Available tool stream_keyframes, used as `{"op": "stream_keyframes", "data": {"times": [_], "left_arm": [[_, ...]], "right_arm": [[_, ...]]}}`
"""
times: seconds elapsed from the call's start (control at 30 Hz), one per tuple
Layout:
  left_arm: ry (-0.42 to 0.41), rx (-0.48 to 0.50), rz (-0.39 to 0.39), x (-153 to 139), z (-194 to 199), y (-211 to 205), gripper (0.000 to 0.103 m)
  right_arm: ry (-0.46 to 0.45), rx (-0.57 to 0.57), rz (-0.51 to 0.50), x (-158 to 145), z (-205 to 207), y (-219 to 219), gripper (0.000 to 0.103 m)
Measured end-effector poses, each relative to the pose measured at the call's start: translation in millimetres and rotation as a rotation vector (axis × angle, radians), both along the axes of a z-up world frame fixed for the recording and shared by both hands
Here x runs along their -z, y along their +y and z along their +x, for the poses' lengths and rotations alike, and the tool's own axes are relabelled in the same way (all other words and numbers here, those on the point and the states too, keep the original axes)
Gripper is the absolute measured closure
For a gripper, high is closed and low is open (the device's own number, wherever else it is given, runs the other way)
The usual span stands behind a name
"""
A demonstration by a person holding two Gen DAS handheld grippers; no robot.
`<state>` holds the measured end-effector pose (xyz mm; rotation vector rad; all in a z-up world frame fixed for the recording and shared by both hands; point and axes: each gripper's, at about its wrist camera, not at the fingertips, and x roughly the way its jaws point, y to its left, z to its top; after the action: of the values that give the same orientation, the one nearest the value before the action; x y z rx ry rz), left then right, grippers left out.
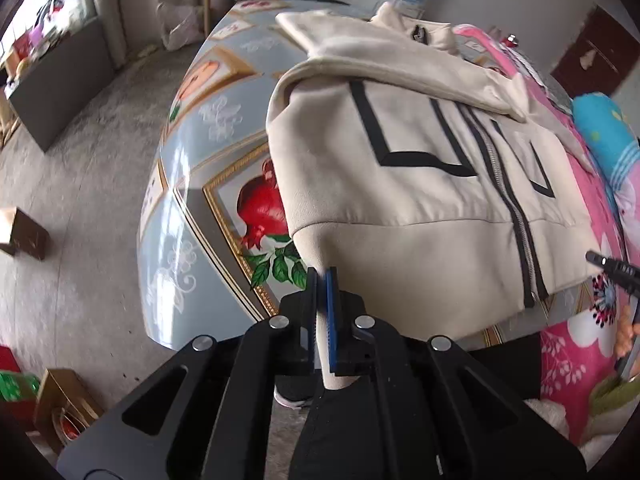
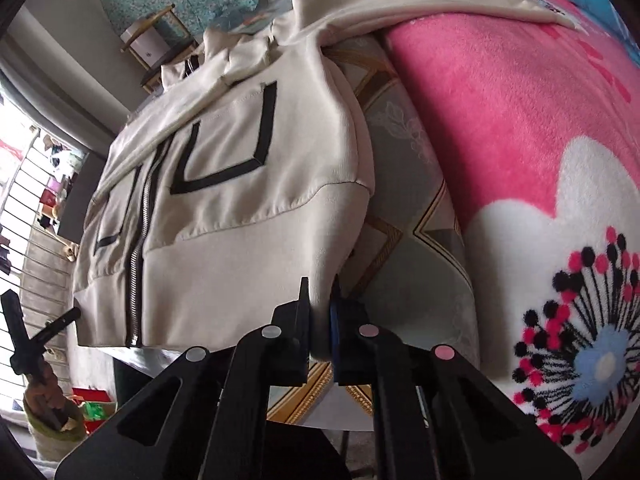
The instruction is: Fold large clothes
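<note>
Nearest, both tongs are clamped on the jacket (image 1: pixel 400 160) hem: left gripper (image 1: pixel 322 280) pinches the hem corner on the pomegranate side, right gripper (image 2: pixel 320 288) pinches the opposite hem corner, blanket side. Jacket lies front-up on the table (image 1: pixel 208 128), zip (image 1: pixel 504 184) closed, hem hanging just over the near table edge, collar at the far end. One sleeve (image 1: pixel 400 72) is folded across the chest; the other trails off the jacket onto the pink blanket (image 2: pixel 520 120).

Risks, as a judgement: grips look thin, only on the ribbed band, so a quick lift could slip one corner and skew the fold. The trailing sleeve may drag on the blanket. Uneven lift would twist the zip line.

Room: bare table left of the jacket; blanket crowds its right side; far table edge sits close behind the collar.
</note>
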<state>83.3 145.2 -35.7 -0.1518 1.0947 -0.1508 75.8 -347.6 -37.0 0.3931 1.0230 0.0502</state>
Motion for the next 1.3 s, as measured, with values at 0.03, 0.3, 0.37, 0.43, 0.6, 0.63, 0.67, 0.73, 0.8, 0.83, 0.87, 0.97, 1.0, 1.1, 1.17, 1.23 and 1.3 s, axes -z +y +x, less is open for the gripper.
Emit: {"op": "stream_keyframes", "data": {"times": [0.03,0.3,0.37,0.43,0.6,0.63,0.67,0.73,0.8,0.83,0.87,0.97,1.0,1.1,1.17,1.23,1.3], "left_arm": [[-0.038,0.016,0.009,-17.2,-5.0,3.1,0.099],[0.003,0.021,0.050,-34.2,-9.8,22.2,0.099],[0.111,0.036,0.041,-1.3,-7.2,23.3,0.099],[0.194,0.025,0.088,23.1,-7.5,24.3,0.099],[0.126,-0.014,0.091,-9.2,-3.1,45.8,0.093],[0.088,-0.019,0.104,-21.3,1.4,47.2,0.086],[0.062,-0.018,0.115,-28.8,6.4,46.8,0.082],[0.012,-0.004,0.125,-42.8,22.1,38.8,0.080],[-0.031,0.021,0.119,-54.6,46.7,23.2,0.073],[-0.063,0.032,0.121,-60.5,60.6,13.4,0.059],[-0.088,0.035,0.131,-64.7,74.5,4.5,0.042],[-0.129,0.049,0.165,-76.3,125.3,-26.1,0.035],[-0.130,0.062,0.164,-78.1,139.3,-37.2,0.031],[-0.123,0.087,0.180,-75.9,186.5,-68.8,0.024],[-0.112,0.119,0.209,-67.5,216.7,-92.6,0.020],[-0.104,0.129,0.248,-54.3,241.0,-111.8,0.019],[-0.085,0.144,0.281,-38.7,264.8,-129.6,0.019]], "right_arm": [[-0.027,-0.006,-0.008,-11.8,-3.9,1.0,0.097],[0.021,-0.029,0.029,-1.8,-23.3,5.3,0.098],[0.108,-0.005,0.057,27.1,-23.1,-5.4,0.098],[0.144,0.026,0.103,39.0,-22.9,-16.5,0.097],[0.016,-0.025,-0.037,-14.0,-16.7,-17.1,0.068],[-0.014,-0.036,-0.048,-23.9,-10.1,-15.2,0.062],[-0.036,-0.050,-0.049,-29.9,-1.4,-13.5,0.061],[-0.083,-0.086,-0.072,-41.0,20.2,-2.2,0.061],[-0.122,-0.134,-0.129,-47.4,51.5,14.3,0.061],[-0.140,-0.160,-0.155,-49.5,65.5,20.6,0.061],[-0.162,-0.184,-0.188,-53.3,82.3,27.1,0.057],[-0.207,-0.194,-0.230,-68.2,125.7,27.0,0.042],[-0.210,-0.175,-0.210,-72.2,140.3,19.7,0.041],[-0.194,-0.099,-0.101,-81.8,169.3,-20.0,0.041],[-0.170,-0.027,-0.058,-79.7,182.9,-50.8,0.041],[-0.143,0.065,-0.017,-75.3,191.8,-91.1,0.041],[-0.113,0.168,0.028,-68.3,196.3,-132.2,0.041]]}}
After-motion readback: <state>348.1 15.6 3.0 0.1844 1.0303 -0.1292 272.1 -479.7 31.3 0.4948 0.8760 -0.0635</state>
